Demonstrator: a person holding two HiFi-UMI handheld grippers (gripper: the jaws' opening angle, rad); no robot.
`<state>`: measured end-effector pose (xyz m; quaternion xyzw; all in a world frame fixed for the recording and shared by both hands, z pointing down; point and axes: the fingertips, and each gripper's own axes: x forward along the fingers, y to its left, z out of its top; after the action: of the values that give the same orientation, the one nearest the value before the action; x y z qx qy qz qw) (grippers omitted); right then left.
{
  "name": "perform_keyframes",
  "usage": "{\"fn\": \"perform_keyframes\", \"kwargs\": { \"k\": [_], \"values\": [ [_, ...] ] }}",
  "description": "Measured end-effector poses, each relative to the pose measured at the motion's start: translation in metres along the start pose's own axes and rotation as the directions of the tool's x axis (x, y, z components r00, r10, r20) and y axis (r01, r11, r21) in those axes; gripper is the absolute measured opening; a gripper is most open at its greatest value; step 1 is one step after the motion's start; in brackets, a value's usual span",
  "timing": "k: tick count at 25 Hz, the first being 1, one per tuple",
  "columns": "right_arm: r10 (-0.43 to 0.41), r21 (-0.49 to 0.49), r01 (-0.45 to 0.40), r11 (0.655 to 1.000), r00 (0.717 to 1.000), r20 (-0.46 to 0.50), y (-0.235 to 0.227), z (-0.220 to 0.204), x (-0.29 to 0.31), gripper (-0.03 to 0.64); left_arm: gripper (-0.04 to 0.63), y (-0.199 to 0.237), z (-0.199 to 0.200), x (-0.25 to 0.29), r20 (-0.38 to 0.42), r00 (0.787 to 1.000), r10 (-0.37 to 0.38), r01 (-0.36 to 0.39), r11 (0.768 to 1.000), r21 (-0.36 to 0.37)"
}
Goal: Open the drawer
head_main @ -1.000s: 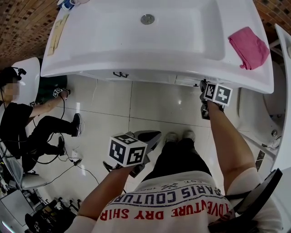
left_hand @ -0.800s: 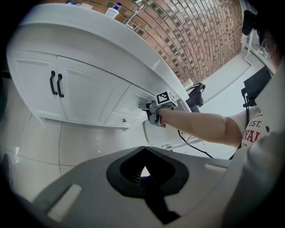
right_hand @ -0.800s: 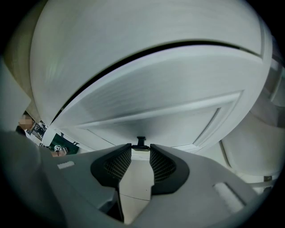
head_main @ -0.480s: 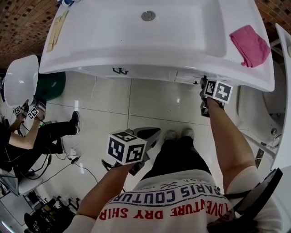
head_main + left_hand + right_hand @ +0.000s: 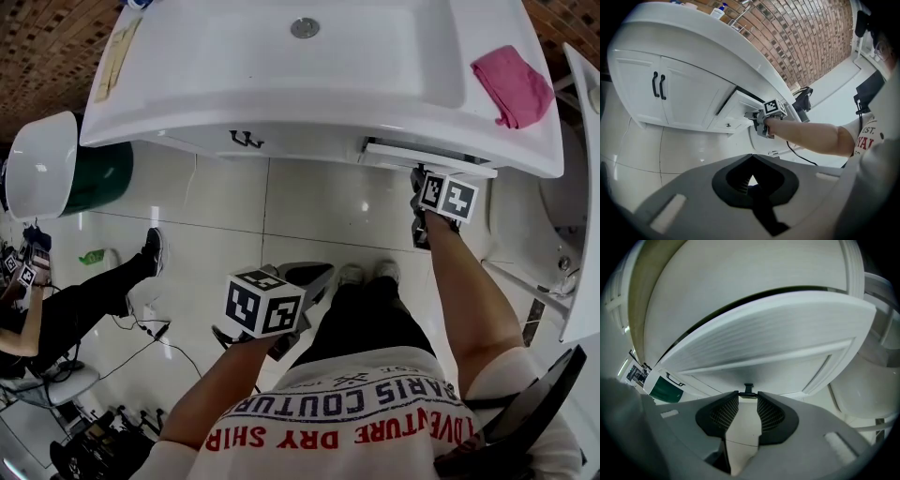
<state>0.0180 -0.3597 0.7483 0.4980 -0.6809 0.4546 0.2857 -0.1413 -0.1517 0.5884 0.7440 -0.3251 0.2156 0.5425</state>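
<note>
The white drawer (image 5: 427, 156) under the right end of the vanity counter (image 5: 281, 94) stands partly pulled out. My right gripper (image 5: 419, 174) is at its front. In the right gripper view the small black handle (image 5: 748, 389) sits between the fingertips of the right gripper (image 5: 748, 397), below the drawer front (image 5: 759, 343), and the jaws are shut on it. From the left gripper view the right gripper (image 5: 757, 117) shows at the drawer (image 5: 733, 112). My left gripper (image 5: 317, 276) hangs low over the floor, away from the vanity; the left gripper (image 5: 750, 174) is shut on nothing.
A pink cloth (image 5: 514, 84) lies on the counter's right end beside the basin drain (image 5: 305, 27). Cabinet doors with black handles (image 5: 246, 141) are left of the drawer. A green bin (image 5: 103, 175), a person's legs (image 5: 94, 286) and cables (image 5: 141, 328) occupy the floor at left.
The drawer has slid out from under the counter, with my right gripper drawing back toward me. The person on the floor has shifted toward the left edge. My left gripper stayed put.
</note>
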Motion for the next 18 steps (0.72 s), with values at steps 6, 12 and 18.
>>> {"fn": "perform_keyframes", "kwargs": {
  "k": [6, 12, 18],
  "values": [
    [0.008, -0.032, -0.009, 0.999, 0.999, -0.038, 0.0, -0.033, -0.015, 0.132, -0.011, -0.008, -0.003, -0.005, 0.0, 1.0, -0.013, 0.013, 1.0, 0.021],
    [0.0, -0.046, -0.003, 0.999, 0.999, -0.053, 0.003, -0.066, -0.03, 0.13, -0.011, -0.015, -0.006, -0.004, -0.009, 1.0, -0.024, 0.025, 0.999, 0.037],
    [0.0, -0.058, -0.004, 0.998, 0.998, -0.065, 0.004, -0.096, -0.043, 0.13, -0.011, -0.024, -0.007, 0.0, -0.023, 0.999, -0.04, 0.042, 0.997, 0.062]
  ]
}}
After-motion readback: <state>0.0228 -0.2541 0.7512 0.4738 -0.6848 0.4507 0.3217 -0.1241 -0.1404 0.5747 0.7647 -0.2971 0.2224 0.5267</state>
